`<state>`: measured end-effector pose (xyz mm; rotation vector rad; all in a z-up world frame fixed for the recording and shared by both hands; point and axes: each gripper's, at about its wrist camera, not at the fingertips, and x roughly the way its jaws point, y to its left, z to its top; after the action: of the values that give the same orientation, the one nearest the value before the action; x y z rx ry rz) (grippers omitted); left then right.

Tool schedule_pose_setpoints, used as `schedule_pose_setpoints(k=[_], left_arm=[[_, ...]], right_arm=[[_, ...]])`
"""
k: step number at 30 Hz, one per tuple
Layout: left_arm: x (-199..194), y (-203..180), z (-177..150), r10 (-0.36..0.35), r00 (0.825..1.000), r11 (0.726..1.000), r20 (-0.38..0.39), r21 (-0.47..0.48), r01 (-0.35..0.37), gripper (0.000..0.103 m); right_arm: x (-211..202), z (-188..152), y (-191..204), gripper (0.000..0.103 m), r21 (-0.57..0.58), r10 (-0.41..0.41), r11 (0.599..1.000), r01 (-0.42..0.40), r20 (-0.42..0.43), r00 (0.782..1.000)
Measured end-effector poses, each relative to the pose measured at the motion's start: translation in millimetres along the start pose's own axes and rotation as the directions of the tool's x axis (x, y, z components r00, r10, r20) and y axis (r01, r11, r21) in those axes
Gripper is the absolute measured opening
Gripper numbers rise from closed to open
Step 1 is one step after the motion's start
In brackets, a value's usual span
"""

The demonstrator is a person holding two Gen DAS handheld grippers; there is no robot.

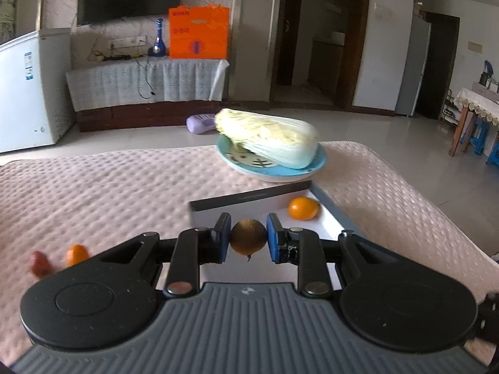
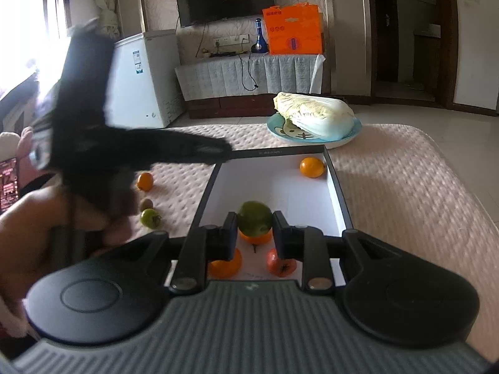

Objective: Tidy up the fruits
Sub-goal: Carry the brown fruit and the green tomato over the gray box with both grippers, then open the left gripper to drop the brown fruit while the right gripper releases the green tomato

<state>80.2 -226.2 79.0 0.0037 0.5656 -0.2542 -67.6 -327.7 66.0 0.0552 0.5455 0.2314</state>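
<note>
Centrally in the left wrist view, the left gripper [image 1: 248, 237] pinches a small brown round fruit [image 1: 248, 237] between its two blue-padded fingers [image 1: 273, 237], held above the near end of a shallow white box [image 1: 274, 212] with dark walls. One orange [image 1: 303, 208] lies at the box's far right corner. At the lower left of that frame, an orange fruit [image 1: 76, 254] and a reddish fruit [image 1: 40, 263], both blurred, rest on the pink quilted surface [image 1: 109, 193]. Beyond the box, a blue plate [image 1: 274, 171] carries a napa cabbage [image 1: 268, 137].

In the right wrist view, the right gripper [image 2: 255, 229] has its fingers [image 2: 230, 233] closed on a green round fruit [image 2: 255, 222], over the near end of the same box [image 2: 280, 184]. Under and just beside the fingers lie an orange-coloured fruit [image 2: 255, 238], another [image 2: 226, 265] lower left, and a red tomato-like fruit [image 2: 280, 265] lower right. The lone orange [image 2: 312, 167] sits by the far right wall. Left of the box on the surface are a small orange [image 2: 145, 181], a brown kiwi-like fruit [image 2: 146, 203] and a green tomato-like fruit [image 2: 150, 218]. The left gripper's dark, blurred body [image 2: 93, 143] fills the frame's left side, its tip over the box's far left corner.
</note>
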Motion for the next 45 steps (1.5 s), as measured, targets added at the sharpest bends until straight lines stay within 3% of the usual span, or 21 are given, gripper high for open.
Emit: schedule_pose_setpoints(k=[7,13,17,20,36,45], left_arm=[[38,-30,1,-0.019,0.999,0.998,-0.049,0.059,0.022,0.029],[51,-32,0,-0.021,0.998,0.998,-0.065,0.059,0.025,0.03],[51,-31,-1,-0.012,0.998,0.997,-0.065,0.075,0.017,0.051],[44,-27,1,-0.015,0.998,0.998,-0.054,0.065,0.019,0.058],[-55,8,-4,0.013,0.999,0.998,0.042,0.068,-0.016,0.064],[-113,57,-45,0.033,0.998,0.998,0.044,-0.052,-0.031,0.068]], right_arm=[[5,0,-8,0.027,0.022,-0.022,1.0,0.022,-0.014,1.0],[9,-1,-12,0.027,0.037,-0.034,0.999,0.035,-0.027,0.999],[10,-2,-13,0.027,0.042,-0.044,0.998,0.045,-0.034,0.998],[14,-2,-15,0.027,0.046,-0.059,0.997,0.06,-0.04,0.997],[38,0,-5,0.027,0.057,-0.115,0.991,0.118,-0.057,0.992],[50,1,-1,0.029,0.066,-0.2,0.977,0.205,-0.068,0.977]])
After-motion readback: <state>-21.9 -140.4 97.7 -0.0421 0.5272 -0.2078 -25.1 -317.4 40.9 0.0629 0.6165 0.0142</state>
